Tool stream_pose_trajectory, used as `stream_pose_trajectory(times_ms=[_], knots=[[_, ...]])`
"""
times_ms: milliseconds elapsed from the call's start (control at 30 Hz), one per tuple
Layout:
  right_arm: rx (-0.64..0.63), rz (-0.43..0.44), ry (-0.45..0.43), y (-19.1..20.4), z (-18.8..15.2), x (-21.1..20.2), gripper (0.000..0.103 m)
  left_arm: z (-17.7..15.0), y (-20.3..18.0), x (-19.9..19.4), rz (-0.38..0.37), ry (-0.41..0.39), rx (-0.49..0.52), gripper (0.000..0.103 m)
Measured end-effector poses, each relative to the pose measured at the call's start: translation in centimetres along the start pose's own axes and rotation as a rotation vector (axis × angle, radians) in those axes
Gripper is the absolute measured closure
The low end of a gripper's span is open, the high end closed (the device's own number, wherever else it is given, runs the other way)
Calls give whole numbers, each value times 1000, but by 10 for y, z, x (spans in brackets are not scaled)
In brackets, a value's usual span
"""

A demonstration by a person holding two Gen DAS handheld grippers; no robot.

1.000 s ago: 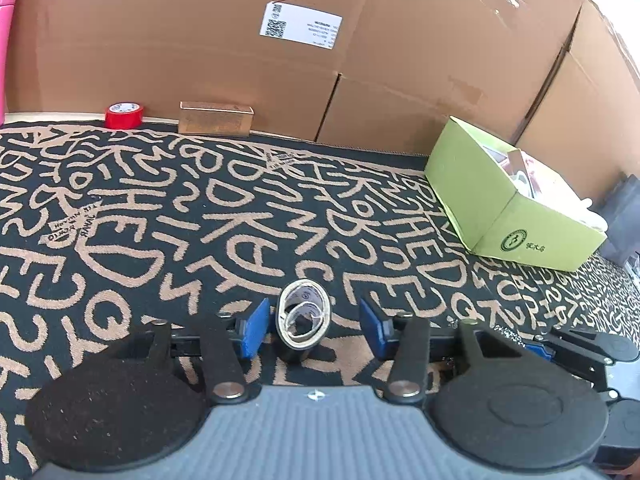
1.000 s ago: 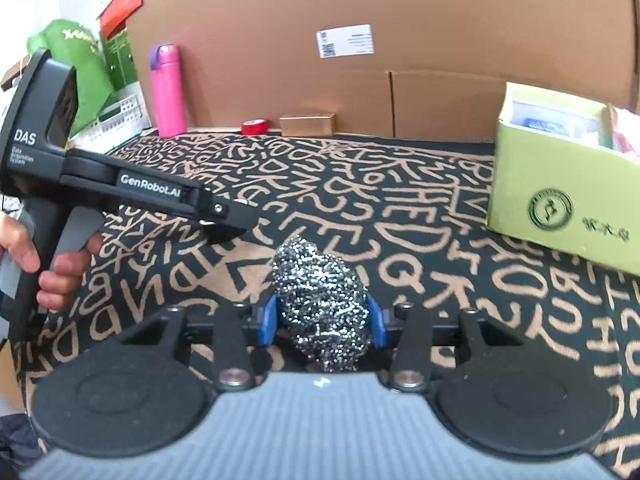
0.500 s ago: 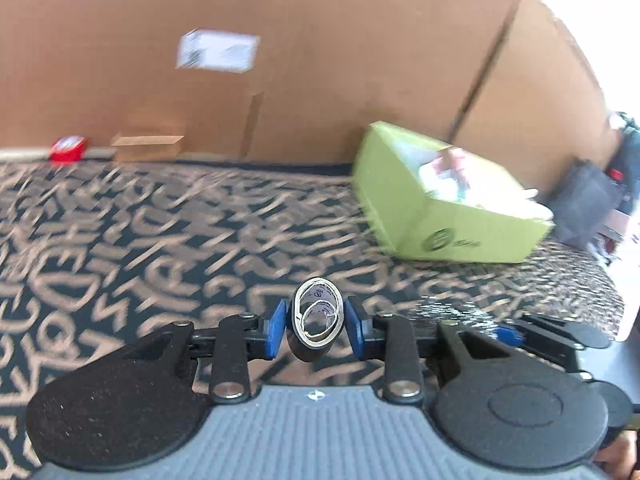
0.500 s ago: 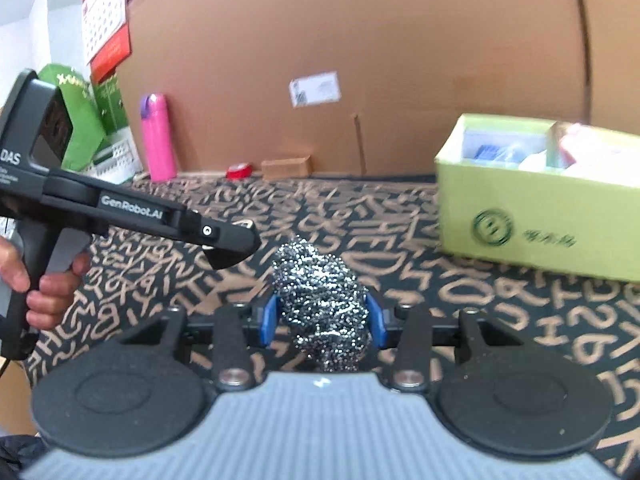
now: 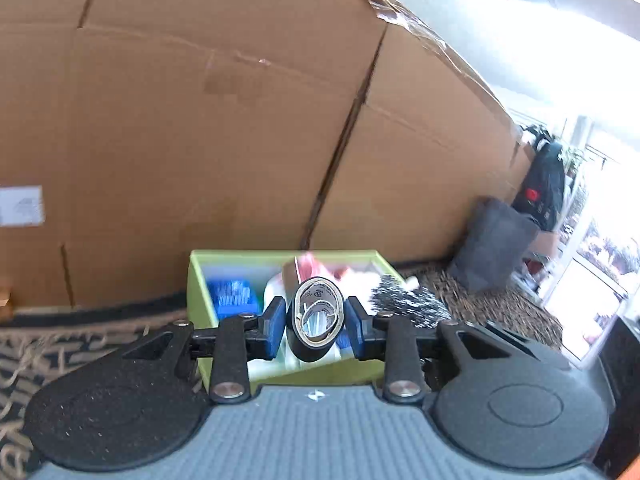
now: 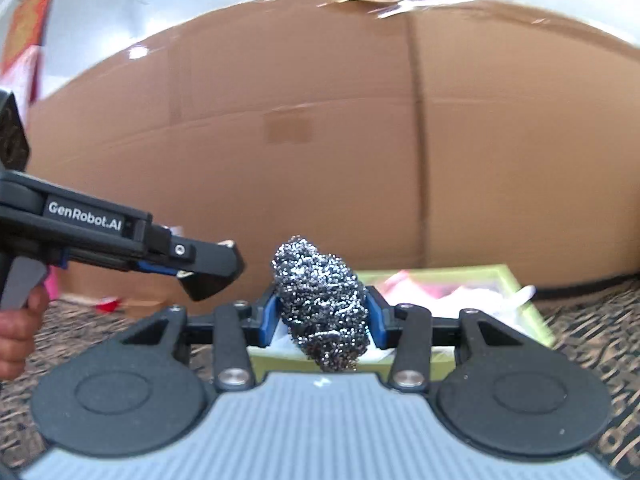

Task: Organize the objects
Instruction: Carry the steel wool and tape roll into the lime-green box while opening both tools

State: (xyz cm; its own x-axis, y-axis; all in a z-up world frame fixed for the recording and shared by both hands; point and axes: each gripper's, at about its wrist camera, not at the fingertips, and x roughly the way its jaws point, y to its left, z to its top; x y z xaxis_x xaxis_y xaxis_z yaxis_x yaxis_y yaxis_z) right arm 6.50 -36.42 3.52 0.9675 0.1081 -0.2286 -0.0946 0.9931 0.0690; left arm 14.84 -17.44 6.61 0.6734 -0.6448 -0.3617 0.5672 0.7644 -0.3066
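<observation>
My left gripper [image 5: 316,322] is shut on a black tape roll [image 5: 310,346] with a tan core, held in the air over the open green box [image 5: 198,292]. In the right wrist view my right gripper [image 6: 323,320] is shut on a steel wool scourer [image 6: 322,304], also raised in front of the green box [image 6: 532,312]. The left gripper [image 6: 214,270] shows there from the side, at the left and close to the scourer. The scourer [image 5: 404,304] appears just right of the tape roll in the left wrist view.
The box holds a blue item [image 5: 234,298] and white and pink packets. A tall cardboard wall [image 5: 200,120] stands right behind it. A red tape roll [image 6: 108,304] lies at the wall's foot, far left. A dark grey bag [image 5: 492,244] sits right. A hand [image 6: 16,332] grips the left handle.
The left gripper closed on the tape roll and lifted it off the patterned cloth. Both grippers rose and moved up to the green box, which now sits directly ahead.
</observation>
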Motion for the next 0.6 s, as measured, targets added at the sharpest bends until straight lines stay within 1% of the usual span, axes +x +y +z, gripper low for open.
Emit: stream_pose_trajectory(times_ms=[67,133,233,300,333,367,400,433,467,533,600], knots=[[-1,-40,-16,-7,3,13,59,7,3,21,19,-6,-2,70],[0,-67,-16,-14,3,25,59,11,8,39,33,7,-13,70],[11,-88,-7,-20,2,43,59,11,14,62,65,33,-14,70],[12,-98,6,-22,-2,55,58,8,21,70,70,46,-14,70],[7,-100,14,-20,-5,60,55,5,24,73,72,46,-14,68],[-4,-98,19,-21,-8,66,44,3,27,75,67,48,-17,61],[-22,-92,33,-20,-11,72,32,0,30,76,60,57,-25,36],[-47,-87,59,-19,-15,78,8,-2,34,76,67,63,-40,20],[-67,-86,80,-17,-19,81,1,-6,37,74,84,51,-55,20],[-91,-86,73,-12,-29,77,1,-10,40,69,86,40,-49,20],[-88,-94,71,-10,-38,71,0,-16,43,63,96,42,-51,20]])
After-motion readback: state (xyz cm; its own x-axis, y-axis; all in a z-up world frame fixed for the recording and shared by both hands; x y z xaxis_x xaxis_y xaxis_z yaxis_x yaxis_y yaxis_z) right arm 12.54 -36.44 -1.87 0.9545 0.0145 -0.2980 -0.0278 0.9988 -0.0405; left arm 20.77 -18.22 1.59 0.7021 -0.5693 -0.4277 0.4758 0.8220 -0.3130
